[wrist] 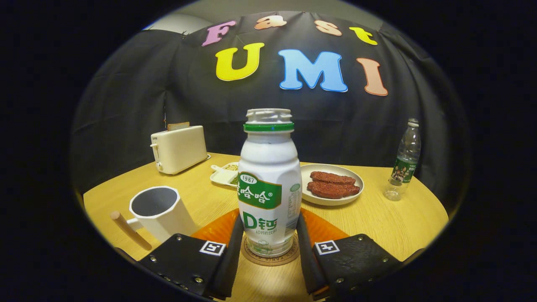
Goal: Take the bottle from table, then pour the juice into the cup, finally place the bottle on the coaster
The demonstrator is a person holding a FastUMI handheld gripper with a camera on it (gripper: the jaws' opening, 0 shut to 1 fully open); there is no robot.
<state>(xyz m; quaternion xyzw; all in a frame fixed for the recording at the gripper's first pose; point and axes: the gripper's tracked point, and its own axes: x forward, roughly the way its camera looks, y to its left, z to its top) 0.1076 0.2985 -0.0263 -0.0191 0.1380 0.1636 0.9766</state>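
My gripper (pixel 269 245) has its jaws on either side of the bottle (pixel 268 184), low on its body, but I cannot tell whether both fingers press on it or stand just off it. The bottle is upright, uncapped, with a green ring under its mouth, and its base rests on the round cork coaster (pixel 270 258) between my fingers. An orange mat (pixel 323 228) lies just behind the coaster on the wooden worktop (pixel 390 218). The white cup (pixel 157 212), with a wooden handle, stands near the bottle on the left. Beyond are a cream toaster (pixel 179 149), a small white tray (pixel 225 174), a plate (pixel 332 184) with brown slices, and a clear water bottle (pixel 403 161) well apart to the right.
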